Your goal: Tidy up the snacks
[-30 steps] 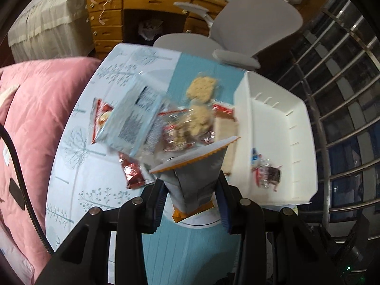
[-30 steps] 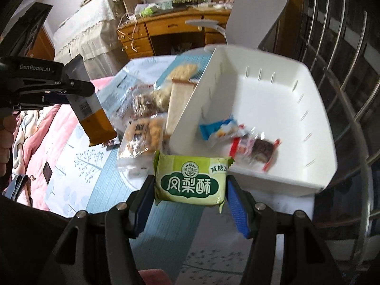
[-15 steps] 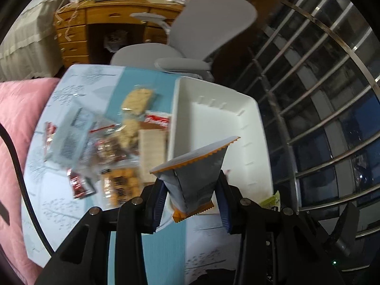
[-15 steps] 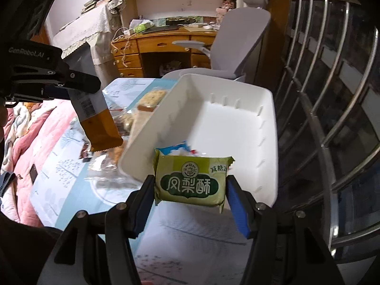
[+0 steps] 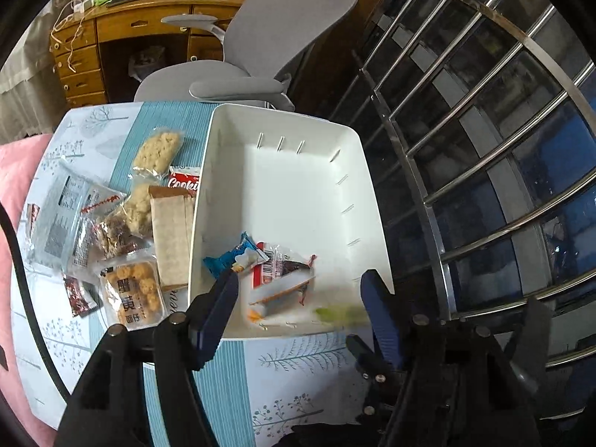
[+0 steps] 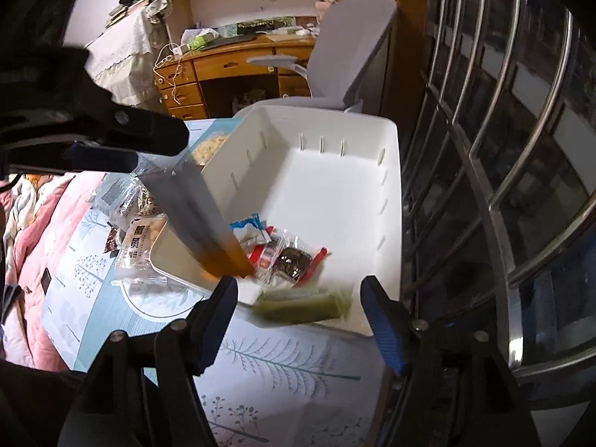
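A white bin (image 5: pixel 290 186) stands on the table at the right; it also shows in the right wrist view (image 6: pixel 335 186). Both grippers hover over its near end. My left gripper (image 5: pixel 298 294) is open, and the grey-and-orange packet (image 5: pixel 279 298) falls blurred below it, seen too in the right wrist view (image 6: pixel 208 231). My right gripper (image 6: pixel 298 298) is open, and the green pastry packet (image 6: pixel 301 303) drops blurred at the bin's near rim, seen too in the left wrist view (image 5: pixel 339 314). A blue packet (image 5: pixel 231 257) and a red-and-clear packet (image 5: pixel 279 266) lie in the bin.
Several loose snack packets (image 5: pixel 130 223) lie on the table left of the bin. A grey office chair (image 5: pixel 260 37) and a wooden desk (image 5: pixel 130 29) stand behind the table. A metal railing (image 5: pixel 484 149) runs along the right. Pink bedding (image 6: pixel 29 223) lies at the left.
Both grippers moved over the bin's near end and opened. The grey-and-orange packet left my left gripper and the green packet left my right gripper; both are falling.
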The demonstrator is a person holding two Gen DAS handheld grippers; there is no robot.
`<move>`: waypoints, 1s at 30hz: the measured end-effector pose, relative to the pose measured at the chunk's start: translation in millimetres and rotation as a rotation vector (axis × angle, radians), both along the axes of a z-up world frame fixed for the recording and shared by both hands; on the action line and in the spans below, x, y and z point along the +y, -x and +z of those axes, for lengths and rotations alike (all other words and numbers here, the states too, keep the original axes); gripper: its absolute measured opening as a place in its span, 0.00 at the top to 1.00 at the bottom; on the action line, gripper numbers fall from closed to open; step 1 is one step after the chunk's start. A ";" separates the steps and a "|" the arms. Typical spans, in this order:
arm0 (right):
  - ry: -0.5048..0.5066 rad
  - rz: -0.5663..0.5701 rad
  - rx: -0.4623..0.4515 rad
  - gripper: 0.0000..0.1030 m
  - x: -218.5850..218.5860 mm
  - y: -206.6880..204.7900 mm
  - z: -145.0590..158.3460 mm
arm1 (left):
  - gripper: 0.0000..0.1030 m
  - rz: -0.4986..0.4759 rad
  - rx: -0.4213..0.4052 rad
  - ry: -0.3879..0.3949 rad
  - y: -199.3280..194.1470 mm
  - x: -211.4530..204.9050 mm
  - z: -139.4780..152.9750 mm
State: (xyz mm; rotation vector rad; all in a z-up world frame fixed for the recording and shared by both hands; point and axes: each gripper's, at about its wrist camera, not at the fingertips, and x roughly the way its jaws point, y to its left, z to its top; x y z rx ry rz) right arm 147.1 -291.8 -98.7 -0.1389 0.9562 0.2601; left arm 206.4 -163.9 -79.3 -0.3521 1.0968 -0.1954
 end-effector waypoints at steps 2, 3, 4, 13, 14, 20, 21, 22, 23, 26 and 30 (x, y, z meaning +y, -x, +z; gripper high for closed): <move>-0.015 -0.005 0.015 0.31 -1.0 0.4 -3.8 | 0.32 0.014 0.002 0.000 1.6 4.2 -0.7; -0.021 -0.006 0.024 0.31 -0.9 0.4 -6.2 | 0.32 0.026 0.004 0.001 2.8 6.8 -1.5; -0.027 -0.006 0.033 0.31 -0.6 0.3 -8.4 | 0.32 0.037 0.006 0.003 3.8 9.7 -2.2; -0.088 0.036 0.096 0.31 16.9 0.6 -20.0 | 0.32 0.143 0.090 0.007 30.3 45.1 -23.8; -0.093 0.046 0.104 0.31 20.5 1.2 -21.5 | 0.32 0.155 0.104 0.008 34.8 49.9 -27.6; -0.107 0.086 0.136 0.31 40.6 2.6 -25.3 | 0.32 0.215 0.188 -0.015 63.0 80.2 -48.1; -0.115 0.088 0.142 0.31 43.9 2.5 -26.1 | 0.32 0.222 0.200 -0.022 67.1 86.1 -50.7; -0.123 0.088 0.149 0.31 47.6 2.4 -26.9 | 0.32 0.228 0.212 -0.028 69.9 91.3 -52.6; -0.133 0.086 0.160 0.31 52.3 2.1 -28.3 | 0.32 0.233 0.223 -0.033 72.3 96.7 -53.9; -0.163 0.083 0.191 0.31 64.6 1.5 -32.8 | 0.32 0.236 0.240 -0.057 80.9 113.6 -56.7; -0.201 0.082 0.237 0.30 87.1 3.5 -41.9 | 0.32 0.235 0.265 -0.083 90.5 138.8 -60.2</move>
